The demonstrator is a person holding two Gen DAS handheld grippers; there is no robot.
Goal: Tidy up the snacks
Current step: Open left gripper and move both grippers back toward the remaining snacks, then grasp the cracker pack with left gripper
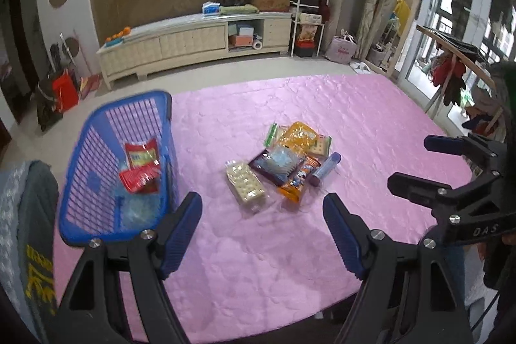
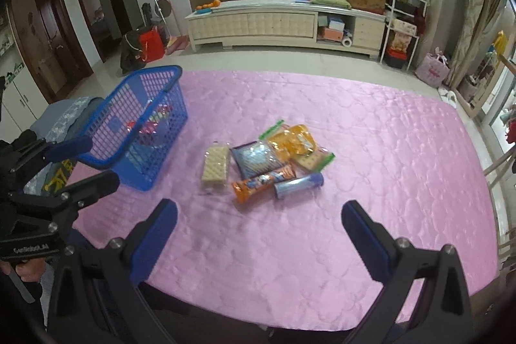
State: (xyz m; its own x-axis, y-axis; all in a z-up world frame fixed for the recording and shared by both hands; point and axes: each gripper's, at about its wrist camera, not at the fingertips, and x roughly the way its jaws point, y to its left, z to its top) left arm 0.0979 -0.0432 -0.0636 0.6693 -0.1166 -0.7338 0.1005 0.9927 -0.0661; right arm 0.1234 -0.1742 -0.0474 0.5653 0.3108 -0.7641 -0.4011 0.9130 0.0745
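Both ends of the pink-covered worktop [image 2: 354, 124] cut off by the fisheye frame; near edge partly hidden behind gripper arms. Blue basket [image 1: 96, 157] at the left side of the cover, blurred in the left wrist view, contents only partly readable: red packets [image 1: 142, 166] inside, a clear bag lower down, hard to make out. In the right wrist view those contents mostly screened by the basket's mesh wall [image 2: 154, 124].

Snack pile [image 2: 264, 157] near the middle of the cover, apart from the basket. Wafer pack [image 2: 215, 165] at the pile's left, long axis running roughly away from the camera. Orange wrapper [image 2: 261, 181] lying slantwise, far end up-right. Blue tube [image 2: 298, 184] on its side, cap end to the right. Yellow bag [image 2: 292, 139] and cracker pack overlapped behind, printing unreadable.

Left hand-held gripper [image 1: 262, 221] spread wide, nothing between the pads, above bare cover short of the pile. Right hand-held gripper [image 2: 259, 226] likewise wide apart and empty.
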